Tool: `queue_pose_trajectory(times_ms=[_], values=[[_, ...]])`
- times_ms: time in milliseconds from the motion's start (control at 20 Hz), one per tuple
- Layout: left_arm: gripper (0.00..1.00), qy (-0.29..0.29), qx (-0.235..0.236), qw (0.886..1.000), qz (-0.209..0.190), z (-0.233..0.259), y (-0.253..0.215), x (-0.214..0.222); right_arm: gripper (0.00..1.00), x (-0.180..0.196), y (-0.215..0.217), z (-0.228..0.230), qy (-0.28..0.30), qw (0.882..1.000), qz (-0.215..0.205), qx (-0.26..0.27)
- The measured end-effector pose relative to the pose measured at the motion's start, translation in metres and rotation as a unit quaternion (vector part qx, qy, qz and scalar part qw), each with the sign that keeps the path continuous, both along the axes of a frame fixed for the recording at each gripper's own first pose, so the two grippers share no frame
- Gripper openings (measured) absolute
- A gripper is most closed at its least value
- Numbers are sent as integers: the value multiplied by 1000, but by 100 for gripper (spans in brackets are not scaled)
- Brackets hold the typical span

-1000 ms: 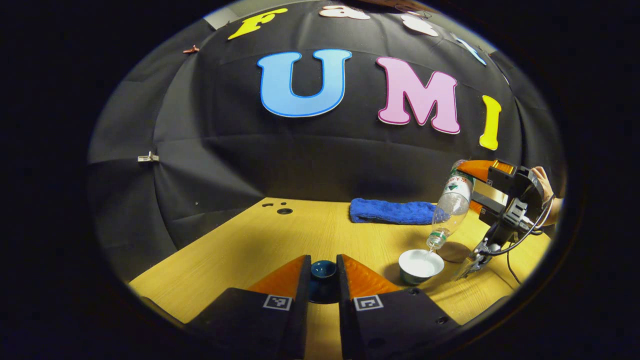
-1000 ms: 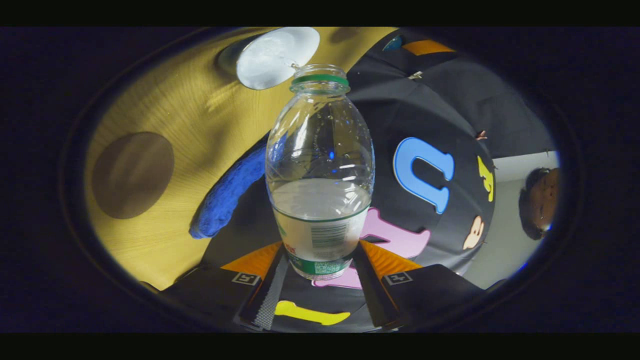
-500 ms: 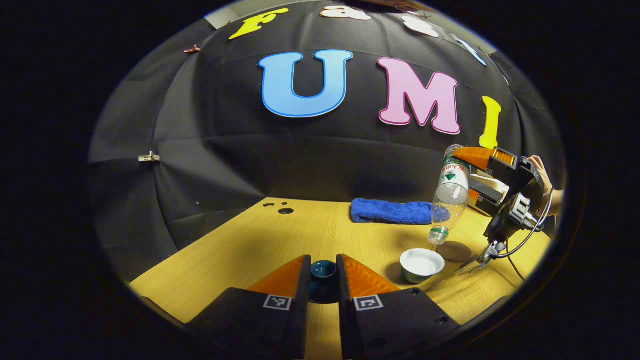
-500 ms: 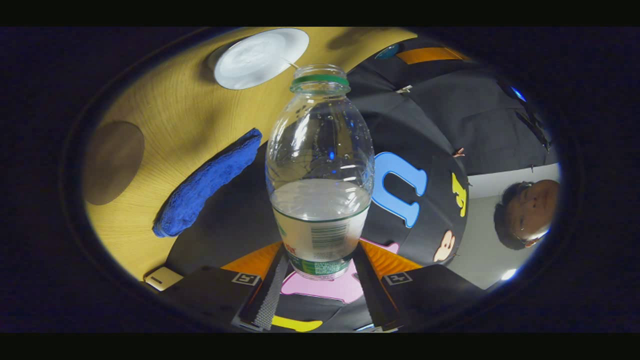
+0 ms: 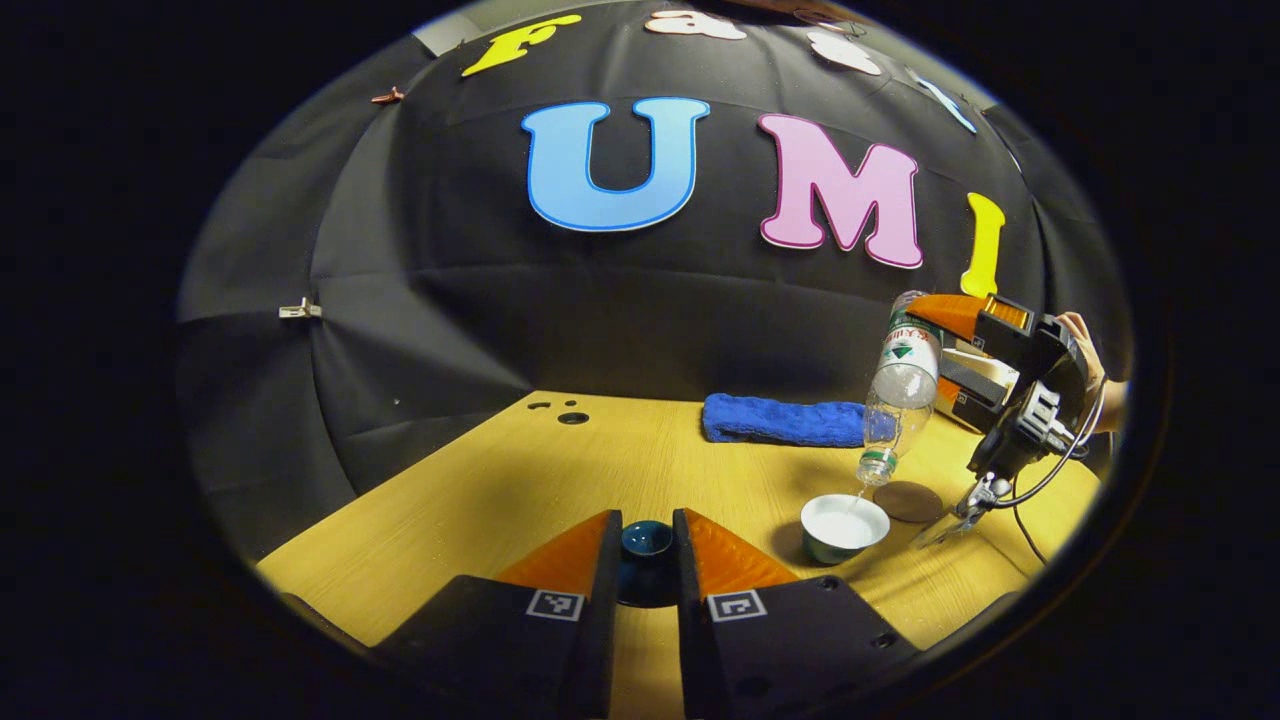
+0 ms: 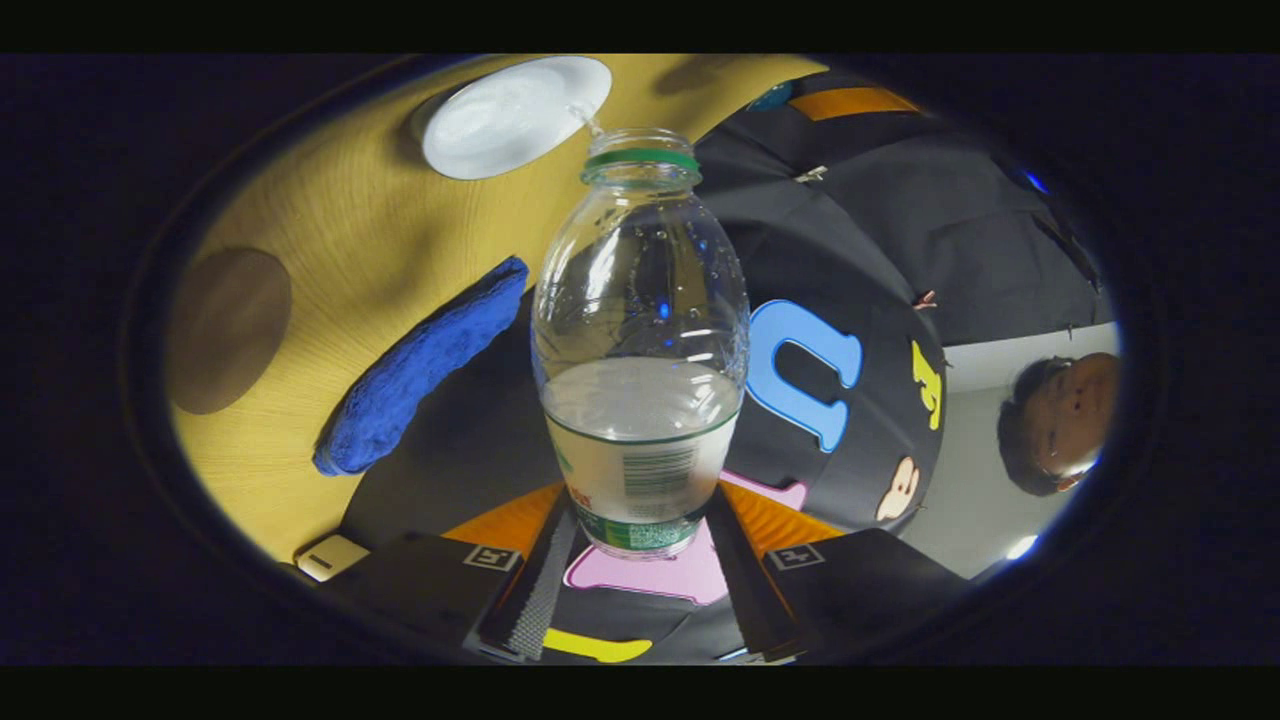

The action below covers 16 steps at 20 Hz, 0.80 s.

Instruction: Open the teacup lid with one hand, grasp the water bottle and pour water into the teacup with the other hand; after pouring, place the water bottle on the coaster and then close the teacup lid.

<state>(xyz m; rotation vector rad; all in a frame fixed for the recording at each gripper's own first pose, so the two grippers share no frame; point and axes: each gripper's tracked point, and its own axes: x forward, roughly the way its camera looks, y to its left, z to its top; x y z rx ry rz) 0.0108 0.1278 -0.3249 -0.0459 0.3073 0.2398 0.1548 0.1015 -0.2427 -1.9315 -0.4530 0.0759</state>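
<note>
Bench (image 5: 480, 500) lies bare and wide to the left of my left gripper (image 5: 646, 560), which is clamped on the dark teacup lid (image 5: 646, 540). Farther right the teacup (image 5: 843, 526) stands open, white inside, a thin stream falling into it. My right gripper (image 6: 640, 545) grips the water bottle (image 6: 640, 340) at its base, long axis tilted, mouth down over the cup. The coaster (image 5: 908, 501) sits just beyond, the blue towel (image 5: 782, 420) at the far edge.

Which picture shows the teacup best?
The left gripper view: the teacup stands whole on the table, under the tipped water bottle held by the right claw. The right gripper view catches just its round top, seen from above.
</note>
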Motion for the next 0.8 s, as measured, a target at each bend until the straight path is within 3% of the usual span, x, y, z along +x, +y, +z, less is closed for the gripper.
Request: queue_pose_trajectory(times_ms=[150, 200, 300, 400, 500, 550, 650, 800], values=[[27, 1, -3, 1000, 0, -2, -1, 1, 74, 1, -17, -30, 72, 995, -32, 64], [31, 2, -3, 1000, -1, -2, -2, 1, 75, -2, -23, -44, 103, 989, -45, 95], [27, 3, -2, 1000, -3, -1, -4, 1, 74, -8, -32, -69, 169, 968, -78, 171], [31, 3, 1, 1000, -7, -1, -7, 3, 75, -17, -40, -92, 234, 930, -114, 260], [27, 4, 6, 1000, -12, 0, -11, 5, 75, -26, -40, -115, 302, 868, -141, 367], [31, 4, 7, 1000, -14, 1, -13, 7, 75, -30, -31, -121, 326, 835, -145, 420], [27, 4, 5, 1000, -19, 1, -18, 10, 75, -47, -8, -126, 370, 758, -126, 522], [27, 2, 3, 1000, -25, 4, -26, 16, 75, -75, 29, -112, 410, 616, -64, 670]])
